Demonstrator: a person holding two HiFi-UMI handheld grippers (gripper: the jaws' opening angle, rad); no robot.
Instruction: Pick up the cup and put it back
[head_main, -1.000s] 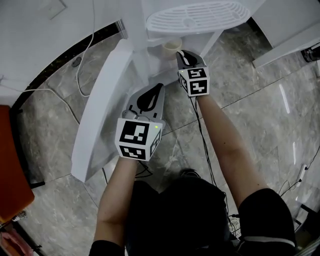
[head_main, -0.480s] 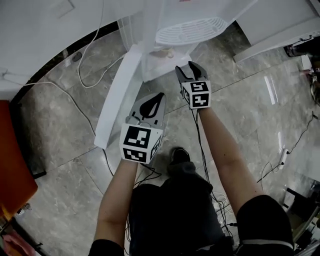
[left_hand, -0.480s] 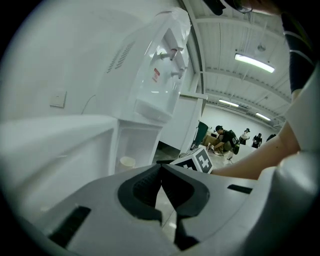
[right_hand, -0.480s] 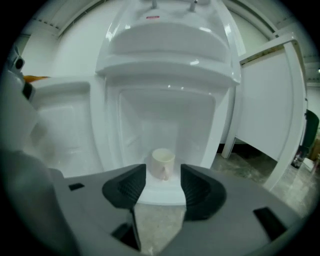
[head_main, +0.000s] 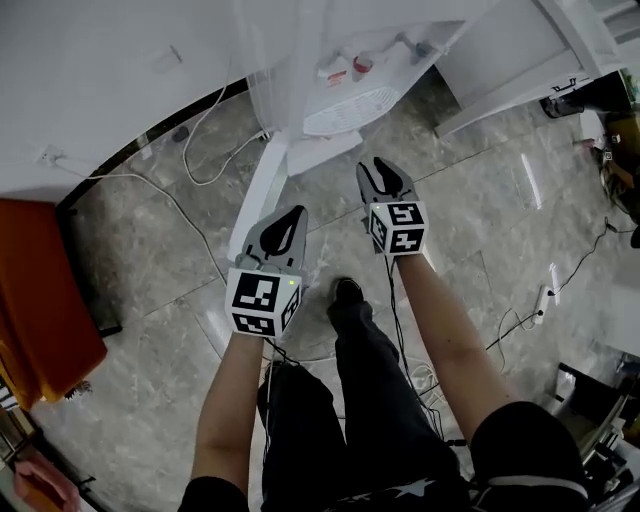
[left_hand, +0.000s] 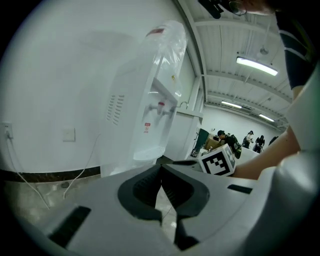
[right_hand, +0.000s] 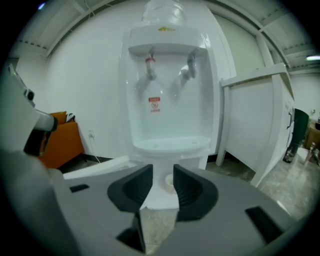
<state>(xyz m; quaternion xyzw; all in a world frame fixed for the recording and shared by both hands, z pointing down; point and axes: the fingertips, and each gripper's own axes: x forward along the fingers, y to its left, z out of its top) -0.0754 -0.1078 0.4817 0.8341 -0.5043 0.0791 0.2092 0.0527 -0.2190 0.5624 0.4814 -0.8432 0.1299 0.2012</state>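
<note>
A pale cup (right_hand: 169, 183) stands in the lower opening of the white water dispenser (right_hand: 167, 95), under its drip tray. It shows only in the right gripper view, far beyond the jaws. My right gripper (right_hand: 161, 172) points at it from a distance, and its jaws are closing with nothing between them. In the head view the right gripper (head_main: 376, 165) hovers above the floor in front of the dispenser (head_main: 350, 85). The left gripper (head_main: 296, 213) hangs beside it, shut and empty, its tips (left_hand: 161, 168) touching.
The dispenser's white lower door (head_main: 256, 195) swings out to the left over the marble floor. An orange seat (head_main: 40, 290) stands far left, and cables (head_main: 150, 185) run along the wall. A white partition (right_hand: 255, 125) stands right of the dispenser. People (left_hand: 227, 140) are in the background.
The right gripper was at the cup in the dispenser's lower opening and has come back toward me without it. The left gripper has also drawn back, and the view now takes in more floor.
</note>
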